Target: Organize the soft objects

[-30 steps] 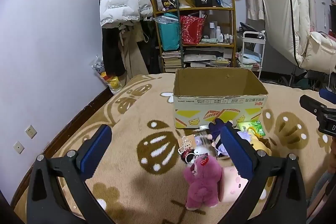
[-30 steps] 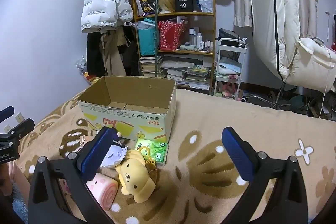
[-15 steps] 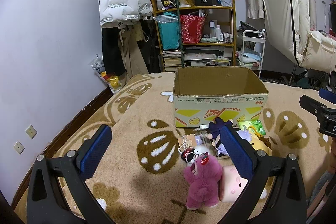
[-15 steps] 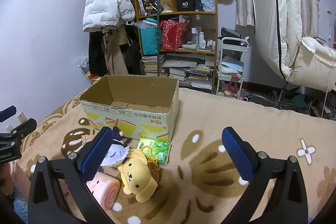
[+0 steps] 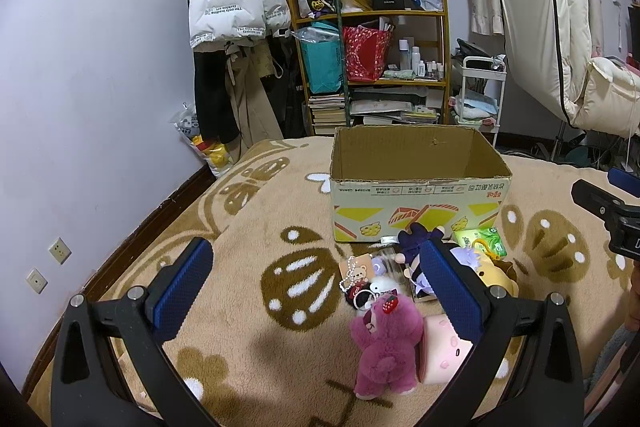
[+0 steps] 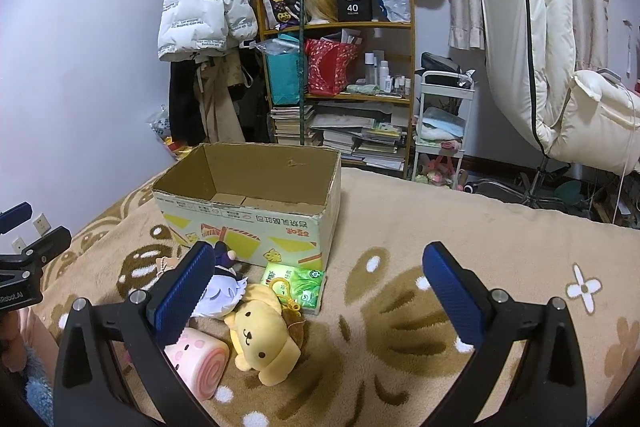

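An open cardboard box [image 5: 420, 211] [image 6: 256, 223] stands on the beige blanket, with nothing showing inside. In front of it lie soft toys: a purple bear [image 5: 384, 339], a pink roll cushion [image 5: 442, 355] [image 6: 198, 359], a yellow dog plush [image 6: 262, 331] [image 5: 498, 277], a purple-haired doll [image 6: 222, 291] [image 5: 416, 247], a green tissue pack [image 6: 298, 285] [image 5: 480, 241] and small keychains [image 5: 362, 285]. My left gripper [image 5: 316, 287] is open above the blanket, left of the bear. My right gripper [image 6: 320, 291] is open, its left finger over the doll.
A cluttered shelf [image 5: 376, 67] with bags and books stands behind the box, a white jacket [image 5: 232, 3] hangs at the left wall, a small white cart [image 6: 444, 123] and a cream chair [image 6: 560, 67] are at the right. Open blanket [image 6: 440, 227] lies right of the box.
Both views have shifted only slightly; the right wrist view has drifted a little, so the box and toys sit further right. Nothing was taken hold of.
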A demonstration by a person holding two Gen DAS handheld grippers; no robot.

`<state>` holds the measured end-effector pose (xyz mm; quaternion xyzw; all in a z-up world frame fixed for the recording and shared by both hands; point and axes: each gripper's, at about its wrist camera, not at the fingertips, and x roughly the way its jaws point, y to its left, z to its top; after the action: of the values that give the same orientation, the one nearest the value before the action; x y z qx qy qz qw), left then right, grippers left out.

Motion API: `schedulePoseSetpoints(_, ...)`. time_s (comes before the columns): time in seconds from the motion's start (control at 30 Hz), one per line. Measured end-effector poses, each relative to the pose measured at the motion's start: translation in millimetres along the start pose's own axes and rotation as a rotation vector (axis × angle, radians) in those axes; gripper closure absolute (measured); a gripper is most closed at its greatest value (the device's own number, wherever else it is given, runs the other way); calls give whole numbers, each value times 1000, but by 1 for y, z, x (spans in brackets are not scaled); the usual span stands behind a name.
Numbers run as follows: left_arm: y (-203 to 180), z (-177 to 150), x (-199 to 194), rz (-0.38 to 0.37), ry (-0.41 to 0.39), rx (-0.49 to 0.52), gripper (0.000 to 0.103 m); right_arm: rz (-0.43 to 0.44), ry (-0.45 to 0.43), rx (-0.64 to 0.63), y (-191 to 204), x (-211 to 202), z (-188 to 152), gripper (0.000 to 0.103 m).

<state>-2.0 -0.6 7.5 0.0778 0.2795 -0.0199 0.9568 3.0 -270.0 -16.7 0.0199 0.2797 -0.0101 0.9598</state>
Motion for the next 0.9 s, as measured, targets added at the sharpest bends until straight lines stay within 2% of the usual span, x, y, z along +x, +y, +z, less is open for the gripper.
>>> schedulePoseSetpoints(0.9,0,-5,5,0,8,3,1,-10,0,6,0,2,-1,0)
